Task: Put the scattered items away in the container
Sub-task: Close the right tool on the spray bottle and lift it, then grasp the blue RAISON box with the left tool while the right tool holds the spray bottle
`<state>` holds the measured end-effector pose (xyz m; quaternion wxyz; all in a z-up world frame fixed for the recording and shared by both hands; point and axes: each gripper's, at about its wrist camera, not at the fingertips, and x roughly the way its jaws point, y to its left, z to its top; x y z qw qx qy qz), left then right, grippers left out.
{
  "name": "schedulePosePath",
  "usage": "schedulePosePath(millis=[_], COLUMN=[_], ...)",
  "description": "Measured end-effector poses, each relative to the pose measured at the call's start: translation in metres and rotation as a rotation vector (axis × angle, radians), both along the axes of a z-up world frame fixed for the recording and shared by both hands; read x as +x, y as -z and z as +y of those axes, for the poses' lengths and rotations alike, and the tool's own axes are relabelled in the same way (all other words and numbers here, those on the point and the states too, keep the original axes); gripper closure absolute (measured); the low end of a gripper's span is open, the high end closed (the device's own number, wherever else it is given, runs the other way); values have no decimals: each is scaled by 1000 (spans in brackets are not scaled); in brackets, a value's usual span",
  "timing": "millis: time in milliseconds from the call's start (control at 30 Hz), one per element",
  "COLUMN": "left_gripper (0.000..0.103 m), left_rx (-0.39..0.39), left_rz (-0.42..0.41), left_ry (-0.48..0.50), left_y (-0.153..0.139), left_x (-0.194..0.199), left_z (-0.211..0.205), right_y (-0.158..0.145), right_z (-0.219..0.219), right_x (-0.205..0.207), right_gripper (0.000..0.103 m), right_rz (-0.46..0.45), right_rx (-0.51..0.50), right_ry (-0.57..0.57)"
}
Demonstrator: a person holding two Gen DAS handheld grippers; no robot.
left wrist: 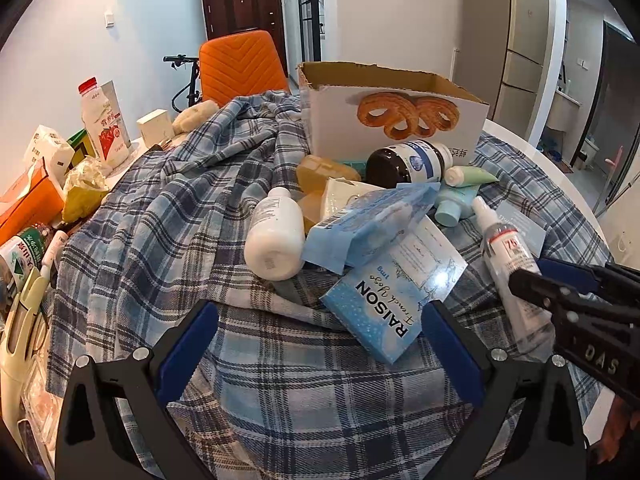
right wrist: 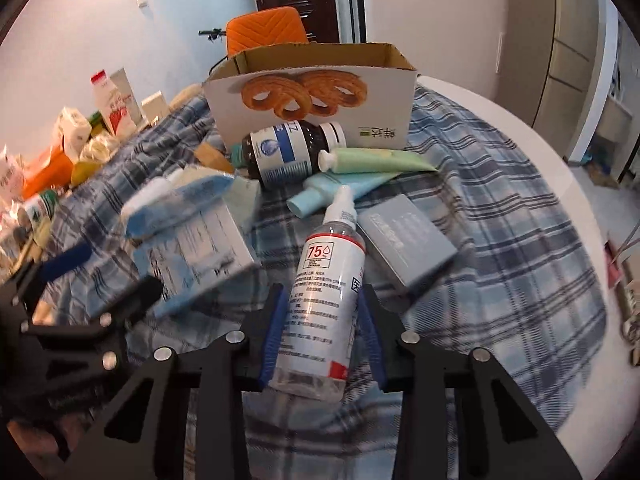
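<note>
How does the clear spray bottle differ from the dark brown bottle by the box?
The spray bottle is clear and slim with a pointed white nozzle; the brown bottle is dark and squat with a flat white cap. The spray bottle sits between the right gripper pads; the brown bottle lies free against the cardboard box. Both carry white labels.

On the plaid cloth lie three bottles [right wrist: 326, 304], two tubes [right wrist: 376, 160], two blue boxes [left wrist: 394, 300] and one blue pouch [left wrist: 368, 224], before one cardboard box [right wrist: 312, 100].
</note>
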<state>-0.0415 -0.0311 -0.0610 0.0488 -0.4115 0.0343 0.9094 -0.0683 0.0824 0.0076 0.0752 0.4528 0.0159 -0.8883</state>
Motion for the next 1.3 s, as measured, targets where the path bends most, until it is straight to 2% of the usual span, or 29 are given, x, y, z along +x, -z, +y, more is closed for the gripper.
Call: schedulePosePath(millis=[67, 167, 267, 333, 467, 700, 767, 867, 967, 1067, 1100, 1133, 1167, 1233, 1300], left_gripper=[0, 0, 0, 0, 0, 0, 0, 0, 0, 1, 10, 20, 21, 25, 31], left_rx=[16, 19, 6, 8, -2, 43, 34, 17, 41, 54, 55, 61, 58, 13, 3], left_rz=[-10, -22, -20, -24, -35, -63, -71, -96, -132, -130, -123, -118, -112, -88, -75], left_ry=[11, 31, 26, 18, 33, 176, 204, 174, 132, 121, 128, 143, 148, 160, 163], left_y=[1, 4, 5, 6, 10, 8, 10, 15, 21, 24, 23, 23, 21, 19, 17], left_x=[-2, -3, -5, -7, -13, -16, -17, -25, -37, -39, -37, -34, -33, -29, -26], left_z=[2, 7, 10, 9, 12, 25, 30, 33, 27, 24, 25, 26, 28, 34, 35], right_y=[3, 13, 20, 19, 13, 1, 1, 3, 7, 11, 12, 12, 12, 11, 9], right_z=[-1, -4, -4, -1, 6, 18, 19, 22, 24, 25, 25, 24, 24, 20, 18], right_x=[-2, -7, -7, -4, 0, 5, 5, 4, 1, 0, -1, -1, -2, -1, -1], right_gripper=[59, 51, 53, 62, 64, 65, 66, 66, 66, 65, 65, 59, 47, 31, 31], right_rz=[4, -11, -7, 0, 18, 52, 55, 53, 39, 24, 22, 23, 25, 45, 67], right_rx=[16, 44, 45, 4, -14, -52, -58, -75, -90, -93, -92, -88, -79, -60, -41], right_ry=[11, 20, 30, 22, 23, 29, 29, 22, 20, 19, 19, 20, 20, 18, 21])
